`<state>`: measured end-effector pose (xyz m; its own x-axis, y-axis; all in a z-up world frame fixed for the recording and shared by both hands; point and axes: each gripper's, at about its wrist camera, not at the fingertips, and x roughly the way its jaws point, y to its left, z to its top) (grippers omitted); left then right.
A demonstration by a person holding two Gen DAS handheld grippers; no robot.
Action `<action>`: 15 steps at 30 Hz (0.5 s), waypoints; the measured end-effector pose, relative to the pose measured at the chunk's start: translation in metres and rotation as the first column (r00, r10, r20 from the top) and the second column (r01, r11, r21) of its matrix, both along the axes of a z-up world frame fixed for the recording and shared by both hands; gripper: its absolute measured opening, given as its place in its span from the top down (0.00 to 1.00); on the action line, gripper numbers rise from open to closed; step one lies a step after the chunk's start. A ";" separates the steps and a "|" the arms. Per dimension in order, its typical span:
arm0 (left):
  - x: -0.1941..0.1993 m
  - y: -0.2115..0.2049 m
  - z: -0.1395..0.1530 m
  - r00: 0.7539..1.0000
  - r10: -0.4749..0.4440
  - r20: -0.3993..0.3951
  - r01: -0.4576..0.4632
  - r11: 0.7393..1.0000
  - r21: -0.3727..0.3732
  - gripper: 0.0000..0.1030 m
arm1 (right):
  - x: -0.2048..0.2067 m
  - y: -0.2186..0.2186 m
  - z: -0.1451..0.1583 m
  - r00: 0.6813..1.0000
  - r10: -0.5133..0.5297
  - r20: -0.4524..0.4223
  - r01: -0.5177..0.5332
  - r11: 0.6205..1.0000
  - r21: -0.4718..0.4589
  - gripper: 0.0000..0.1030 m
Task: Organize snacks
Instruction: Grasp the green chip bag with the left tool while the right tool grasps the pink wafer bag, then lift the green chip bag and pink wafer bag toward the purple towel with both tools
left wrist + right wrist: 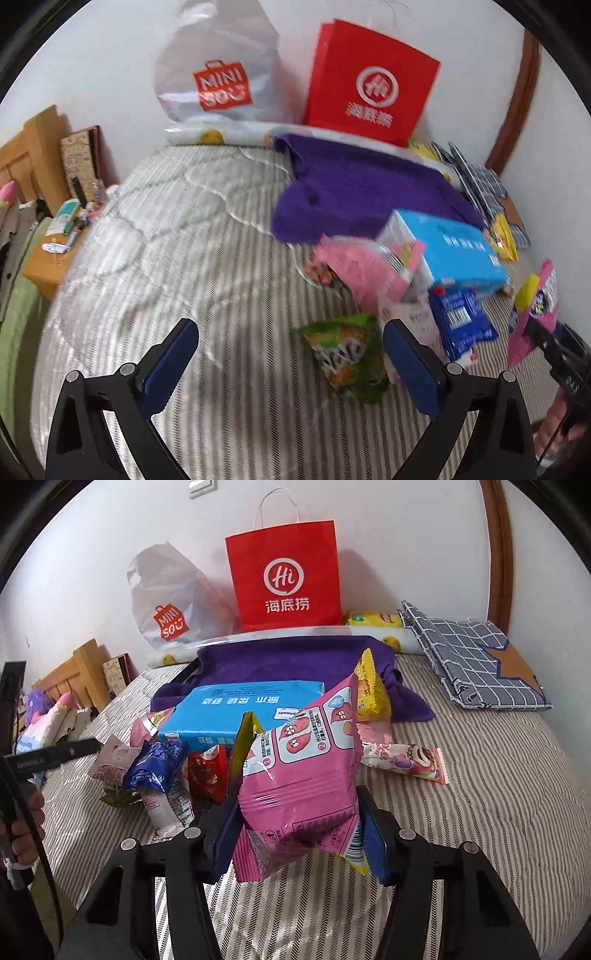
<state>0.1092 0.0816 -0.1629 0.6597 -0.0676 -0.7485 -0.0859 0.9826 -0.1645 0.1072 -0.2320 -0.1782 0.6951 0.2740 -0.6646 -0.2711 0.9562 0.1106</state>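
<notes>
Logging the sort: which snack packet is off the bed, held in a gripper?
The pink packet, clamped upright in the right gripper; the other snacks lie on the bed.

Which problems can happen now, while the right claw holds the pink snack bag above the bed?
1. The right claw pinches only the lower end of the pink snack bag, so the bag may tip or slip out.
2. The snack pile beside the blue tissue pack lies close under it; swinging the bag could scatter it.

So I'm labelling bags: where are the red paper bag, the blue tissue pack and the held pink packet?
red paper bag [284, 579], right wrist view, front logo.
blue tissue pack [236, 709], right wrist view, top face.
pink packet [299, 775], right wrist view, middle.
</notes>
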 end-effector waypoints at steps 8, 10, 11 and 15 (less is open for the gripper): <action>0.015 -0.028 -0.025 0.996 -0.059 -0.074 0.062 0.997 0.038 0.03 | -0.001 -0.001 -0.004 1.000 -0.002 -0.011 0.001 1.000 -0.010 0.44; 0.017 -0.033 -0.030 0.995 -0.058 -0.085 0.062 0.997 0.043 0.03 | -0.001 0.000 -0.005 1.000 -0.001 -0.012 0.000 1.000 -0.024 0.44; 0.019 -0.034 -0.032 0.994 -0.058 -0.091 0.062 0.997 0.040 0.03 | -0.002 0.000 -0.005 1.000 -0.004 -0.010 0.004 1.000 -0.029 0.44; 0.019 -0.043 -0.035 0.995 -0.054 -0.084 0.061 0.995 0.082 0.10 | -0.003 -0.004 -0.008 1.000 -0.014 -0.018 0.014 1.000 -0.020 0.43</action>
